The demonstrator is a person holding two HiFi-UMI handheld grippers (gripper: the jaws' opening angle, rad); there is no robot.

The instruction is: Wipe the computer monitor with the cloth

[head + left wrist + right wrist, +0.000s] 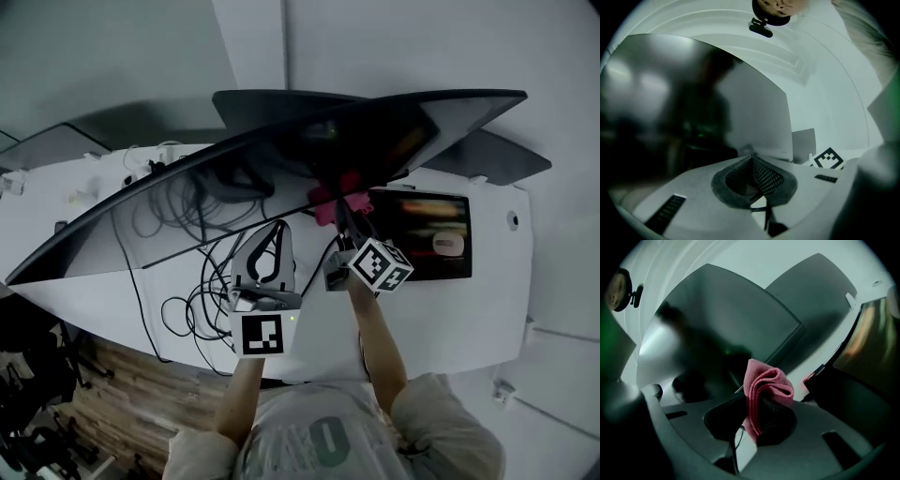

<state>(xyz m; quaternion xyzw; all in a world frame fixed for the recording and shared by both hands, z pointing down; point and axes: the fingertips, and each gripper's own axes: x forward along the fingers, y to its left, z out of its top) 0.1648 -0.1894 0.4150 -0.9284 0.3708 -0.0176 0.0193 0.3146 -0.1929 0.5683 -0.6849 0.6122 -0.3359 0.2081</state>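
A wide dark monitor [216, 202] spans the white desk and faces me. A pink cloth [334, 195] is bunched against the screen's lower right part, with my right gripper [341, 214] shut on it. In the right gripper view the folded cloth [765, 389] sticks up from between the jaws, close in front of the monitor [726, 324]. My left gripper [274, 231] hovers just left of it, before the screen's lower edge, shut with nothing between its jaws. In the left gripper view its jaws [752, 165] meet tip to tip, and the monitor [693, 108] fills the left.
A tangle of black cables [192, 300] lies on the white desk [459, 319] under the screen. A lit tablet [427, 234] lies to the right. A second dark screen [502, 157] stands behind. Wooden floor [112, 403] shows past the desk's left edge.
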